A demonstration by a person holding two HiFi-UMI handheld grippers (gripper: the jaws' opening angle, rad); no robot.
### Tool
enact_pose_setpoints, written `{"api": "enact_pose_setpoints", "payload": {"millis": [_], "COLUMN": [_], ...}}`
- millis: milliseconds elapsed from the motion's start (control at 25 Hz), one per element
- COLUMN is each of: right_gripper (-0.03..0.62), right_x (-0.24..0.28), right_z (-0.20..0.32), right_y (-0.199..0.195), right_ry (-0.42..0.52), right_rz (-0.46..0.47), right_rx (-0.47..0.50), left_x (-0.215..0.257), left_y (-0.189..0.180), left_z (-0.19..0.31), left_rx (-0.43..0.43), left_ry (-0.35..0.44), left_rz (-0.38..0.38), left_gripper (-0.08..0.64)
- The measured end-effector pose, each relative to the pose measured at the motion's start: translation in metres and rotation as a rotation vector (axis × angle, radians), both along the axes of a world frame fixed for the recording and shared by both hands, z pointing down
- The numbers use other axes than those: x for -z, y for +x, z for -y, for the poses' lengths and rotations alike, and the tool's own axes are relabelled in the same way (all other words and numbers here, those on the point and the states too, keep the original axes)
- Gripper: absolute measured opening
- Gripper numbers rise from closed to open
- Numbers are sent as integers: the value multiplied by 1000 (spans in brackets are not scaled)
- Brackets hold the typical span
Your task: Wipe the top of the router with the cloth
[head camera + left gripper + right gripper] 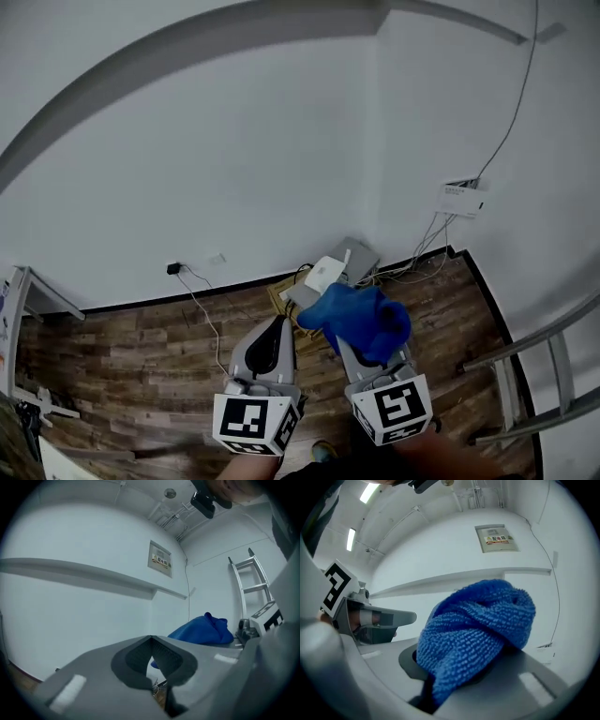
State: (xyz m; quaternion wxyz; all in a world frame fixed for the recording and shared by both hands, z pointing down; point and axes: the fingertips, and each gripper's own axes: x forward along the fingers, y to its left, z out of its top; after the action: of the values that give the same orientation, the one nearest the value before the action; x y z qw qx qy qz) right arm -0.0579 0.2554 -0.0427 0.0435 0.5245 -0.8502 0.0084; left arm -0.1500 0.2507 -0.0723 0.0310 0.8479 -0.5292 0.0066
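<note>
A white router [325, 275] stands on the wood floor by the wall corner, beside a grey flat box [352, 260]. My right gripper [361, 342] is shut on a bunched blue cloth [358, 319], held in the air in front of the router; the same cloth [476, 630] fills the right gripper view. The left gripper [273, 339] hangs to the left of it with its jaws together and nothing between them. In the left gripper view the left gripper [152, 660] points at the wall, with the cloth [204, 630] at its right.
Cables [202, 305] run over the floor from a wall plug to the router. A white wall box [459, 199] with wires hangs at the right. A metal ladder [539, 366] leans at the right. A desk leg [23, 300] stands at the left.
</note>
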Motion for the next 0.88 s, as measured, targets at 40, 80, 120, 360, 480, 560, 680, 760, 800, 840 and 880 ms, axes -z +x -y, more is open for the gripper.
{"api": "enact_pose_setpoints", "payload": {"millis": [40,80,120,360,480,560,680,760,800,840,880], "right_gripper": [89,89,89,89,89,89,89,89,89,89,89], "right_x": [11,22,32,61,73,76,76,75,75,75,75], "right_z": [-11,-21,-29,-55,-62,-64,-67,-70,-71,-73,-75], "right_y": [-8,-15,-23,-47,-38,-25,-13,-10,-9,-8,-7], "right_ry": [8,21,36,69,98,106,105,104,105,106,108], "right_rz": [-10,-21,-31,-39,-43,-47,-48,-47,-47,-46,-47], "right_rx": [11,23,36,48,5,-25,-56,-62,-62,-62,-62], "left_x": [9,17,26,46,50,52,51,51,51,51,51], "left_y": [-9,-19,-28,-37,-29,-18,-10,-8,-7,-6,-4], "left_z": [-12,-21,-26,-46,-52,-55,-60,-60,-61,-61,-62], "left_rx": [11,28,49,64,53,37,16,17,16,14,10], "left_ry": [12,29,48,65,93,87,76,74,72,69,67], "left_rz": [4,3,-4,-40,-43,-51,-51,-54,-56,-58,-59], "left_gripper": [0,0,0,0,0,0,0,0,0,0,0]}}
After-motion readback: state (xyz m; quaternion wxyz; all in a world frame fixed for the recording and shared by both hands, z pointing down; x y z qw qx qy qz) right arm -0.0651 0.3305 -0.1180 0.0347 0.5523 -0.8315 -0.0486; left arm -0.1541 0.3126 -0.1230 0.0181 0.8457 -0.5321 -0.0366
